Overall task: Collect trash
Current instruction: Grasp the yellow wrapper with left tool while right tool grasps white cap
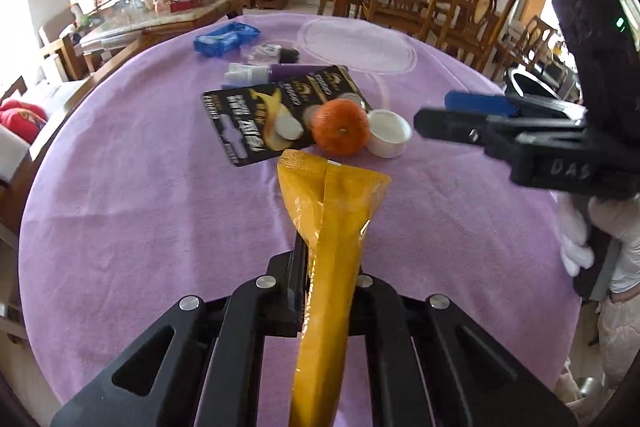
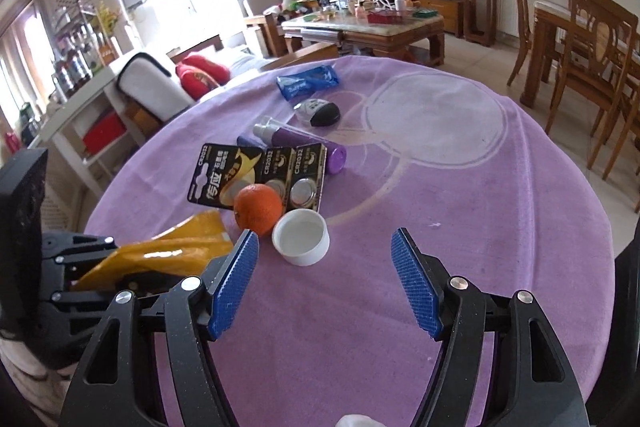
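Observation:
My left gripper (image 1: 330,251) is shut on a yellow foil wrapper (image 1: 332,235) and holds it above the purple tablecloth (image 1: 152,211); the wrapper also shows in the right wrist view (image 2: 168,251). My right gripper (image 2: 324,279) is open and empty, its blue pads (image 2: 234,279) just short of a white cap (image 2: 301,235). It shows at the right of the left wrist view (image 1: 464,115). An orange (image 1: 340,126), a black battery card (image 1: 256,119), a purple spray bottle (image 1: 276,73), a small black-capped bottle (image 2: 320,111) and a blue packet (image 1: 226,38) lie beyond.
The round table's edge (image 2: 600,227) drops off at the right toward wooden dining chairs (image 2: 592,39). A coffee table (image 2: 360,27) with clutter and a sofa with red cushions (image 2: 200,75) stand beyond the far edge.

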A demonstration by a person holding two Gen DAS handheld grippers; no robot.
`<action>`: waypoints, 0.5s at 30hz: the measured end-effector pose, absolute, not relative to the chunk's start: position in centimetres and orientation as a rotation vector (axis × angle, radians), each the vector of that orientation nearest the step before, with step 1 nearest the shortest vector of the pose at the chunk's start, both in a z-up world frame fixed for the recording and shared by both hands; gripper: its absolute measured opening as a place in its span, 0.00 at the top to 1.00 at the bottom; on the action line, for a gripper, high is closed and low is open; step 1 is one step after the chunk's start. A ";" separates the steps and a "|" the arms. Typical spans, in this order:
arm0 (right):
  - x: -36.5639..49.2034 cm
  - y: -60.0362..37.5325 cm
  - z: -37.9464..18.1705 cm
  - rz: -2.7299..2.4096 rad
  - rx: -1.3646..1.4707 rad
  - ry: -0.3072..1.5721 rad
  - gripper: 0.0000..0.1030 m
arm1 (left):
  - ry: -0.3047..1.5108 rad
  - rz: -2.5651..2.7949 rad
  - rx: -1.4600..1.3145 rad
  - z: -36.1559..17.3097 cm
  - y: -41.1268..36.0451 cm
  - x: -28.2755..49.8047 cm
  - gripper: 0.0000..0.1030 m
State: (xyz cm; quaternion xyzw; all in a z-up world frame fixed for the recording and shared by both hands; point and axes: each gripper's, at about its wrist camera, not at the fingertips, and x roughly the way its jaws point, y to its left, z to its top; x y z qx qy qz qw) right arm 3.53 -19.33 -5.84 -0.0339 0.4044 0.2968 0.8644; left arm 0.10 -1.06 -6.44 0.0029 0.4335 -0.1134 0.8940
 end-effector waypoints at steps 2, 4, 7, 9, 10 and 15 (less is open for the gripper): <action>3.9 -18.4 -6.3 0.627 -0.095 0.874 0.36 | 0.875 -0.232 -0.013 -6.1 -0.3 -0.2 0.92; 4.1 -17.6 -6.4 0.630 -0.122 0.878 0.38 | 0.858 -0.237 -0.036 -5.8 0.3 -0.4 0.92; 4.3 -16.2 -6.9 0.606 -0.190 0.893 0.44 | 0.843 -0.233 -0.048 -5.6 0.8 -0.7 0.92; 4.4 -15.6 -7.2 0.606 -0.213 0.909 0.47 | 0.838 -0.240 -0.065 -5.4 1.2 -0.6 0.92; 4.5 -15.4 -7.3 0.608 -0.222 0.914 0.50 | 0.838 -0.241 -0.067 -5.4 1.3 -0.5 0.92; 4.6 -15.1 -7.5 0.591 -0.258 0.916 0.64 | 0.833 -0.250 -0.071 -5.3 1.3 -0.2 0.92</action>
